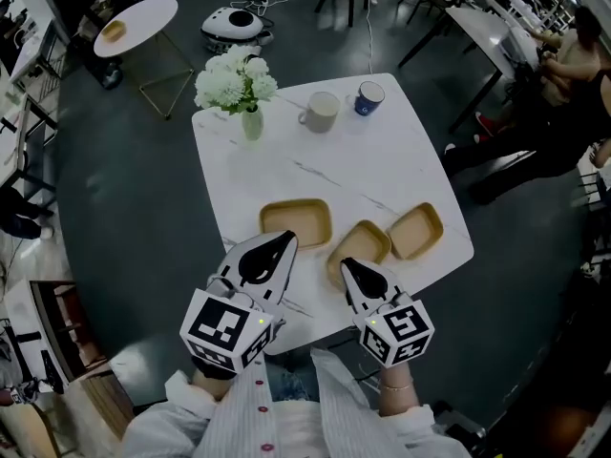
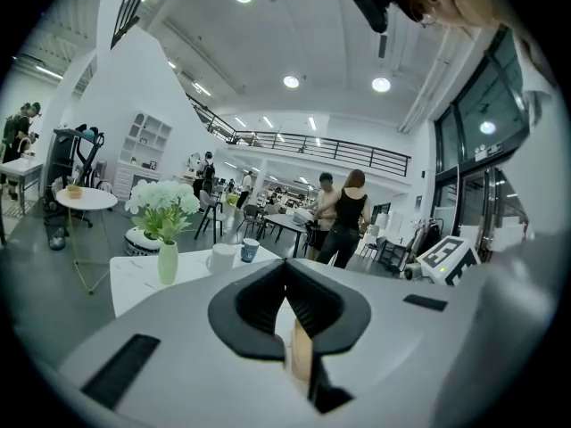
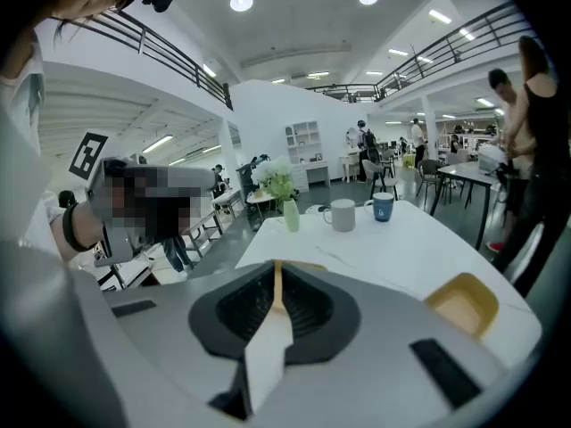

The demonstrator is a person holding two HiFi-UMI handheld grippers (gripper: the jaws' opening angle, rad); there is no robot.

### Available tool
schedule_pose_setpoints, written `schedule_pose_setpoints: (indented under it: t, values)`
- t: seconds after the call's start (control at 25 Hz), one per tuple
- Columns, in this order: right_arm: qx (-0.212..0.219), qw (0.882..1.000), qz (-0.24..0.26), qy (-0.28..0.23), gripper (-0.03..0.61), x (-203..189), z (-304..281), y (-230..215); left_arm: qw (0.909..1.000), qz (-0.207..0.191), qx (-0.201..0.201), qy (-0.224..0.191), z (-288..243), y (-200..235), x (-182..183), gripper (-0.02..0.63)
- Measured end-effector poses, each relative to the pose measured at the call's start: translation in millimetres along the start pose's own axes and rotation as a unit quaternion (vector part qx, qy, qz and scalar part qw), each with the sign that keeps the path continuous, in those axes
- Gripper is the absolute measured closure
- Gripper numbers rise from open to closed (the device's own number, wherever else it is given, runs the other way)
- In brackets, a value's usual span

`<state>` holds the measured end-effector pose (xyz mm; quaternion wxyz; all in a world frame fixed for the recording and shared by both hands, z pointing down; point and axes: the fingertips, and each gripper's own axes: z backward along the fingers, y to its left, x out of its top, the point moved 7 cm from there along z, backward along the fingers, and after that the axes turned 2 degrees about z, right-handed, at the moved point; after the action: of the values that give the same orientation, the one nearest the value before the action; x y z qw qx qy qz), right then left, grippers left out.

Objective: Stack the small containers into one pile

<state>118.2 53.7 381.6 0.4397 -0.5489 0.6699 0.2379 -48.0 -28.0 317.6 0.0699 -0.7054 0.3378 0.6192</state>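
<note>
Three shallow tan containers lie apart on the white table (image 1: 382,165): one at the left (image 1: 296,222), one in the middle (image 1: 360,248), one at the right (image 1: 416,230). My left gripper (image 1: 284,240) hovers at the near edge of the left container, jaws shut with nothing held. My right gripper (image 1: 347,264) is over the near left corner of the middle container, also shut and empty. In the left gripper view the left gripper (image 2: 286,275) shows only a tan sliver below its jaws. The right gripper (image 3: 276,270), in its own view, has the right container (image 3: 463,304) off to its right.
At the table's far side stand a vase of white flowers (image 1: 239,89), a white mug (image 1: 320,111) and a blue mug (image 1: 368,97). A small round table (image 1: 136,25) is at the back left. People sit at desks on the right.
</note>
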Motion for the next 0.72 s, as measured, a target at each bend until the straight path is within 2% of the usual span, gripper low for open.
schedule_pose_setpoints:
  t: [0.16,0.48,0.72]
  values:
    - [0.000,1.000,-0.004,0.028,0.518,-17.7,-5.5,-0.8,0.9999,0.004,-0.004,0.010,-3.6,5.0,-9.1,0.597]
    - [0.001,0.996,-0.006,0.090,0.494,-57.6,-20.7,-4.7,0.9993,0.019,-0.003,0.031,-7.7,17.1,-31.3,0.597]
    - [-0.008,0.988,0.033,0.151,0.479,-86.7,-33.3,-9.1,0.9986,0.023,-0.002,0.047,-11.8,21.3,-46.2,0.597]
